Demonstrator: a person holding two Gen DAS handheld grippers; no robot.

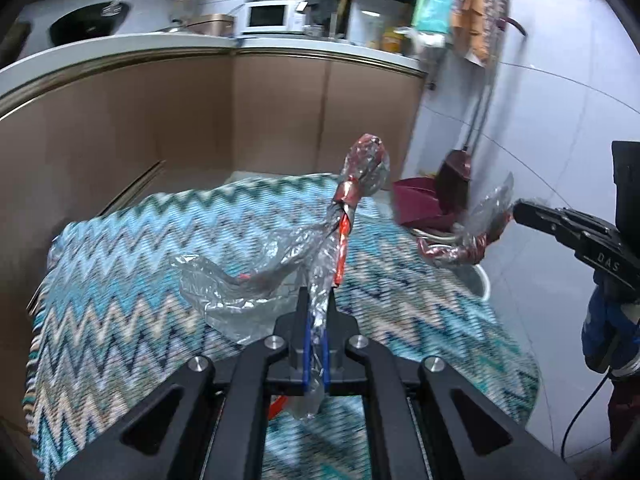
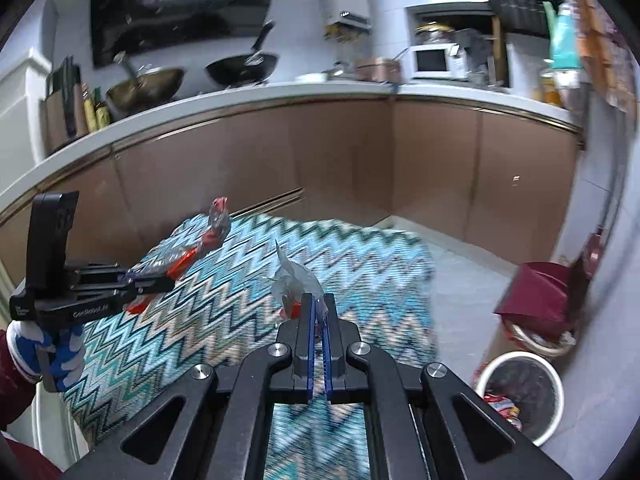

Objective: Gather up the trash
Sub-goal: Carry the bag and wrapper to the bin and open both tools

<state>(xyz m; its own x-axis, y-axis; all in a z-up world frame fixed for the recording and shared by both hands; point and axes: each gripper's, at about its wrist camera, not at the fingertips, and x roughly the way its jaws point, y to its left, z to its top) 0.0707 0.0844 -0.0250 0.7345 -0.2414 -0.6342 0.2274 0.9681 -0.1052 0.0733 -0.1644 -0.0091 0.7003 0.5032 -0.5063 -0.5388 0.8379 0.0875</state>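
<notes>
My left gripper (image 1: 318, 296) is shut on a long crumpled clear-and-red plastic wrapper (image 1: 352, 196) that sticks up above the zigzag-patterned tablecloth (image 1: 140, 280). In the right wrist view the same left gripper (image 2: 170, 280) comes in from the left with its wrapper (image 2: 208, 236). My right gripper (image 2: 318, 300) is shut on a smaller clear wrapper with red bits (image 2: 294, 278). The right gripper (image 1: 518, 212) also shows at the right of the left wrist view, its wrapper (image 1: 468, 244) hanging beyond the table edge. A white trash bin (image 2: 520, 392) stands on the floor at the lower right, with trash inside.
A maroon dustpan (image 2: 540, 296) and a broom lean by the wall beside the bin (image 1: 482, 280). Brown cabinets (image 2: 360, 152) under a white counter with pans (image 2: 240, 66) and a microwave (image 2: 434, 60) run behind the table. A gloved hand (image 2: 52, 348) holds the left gripper.
</notes>
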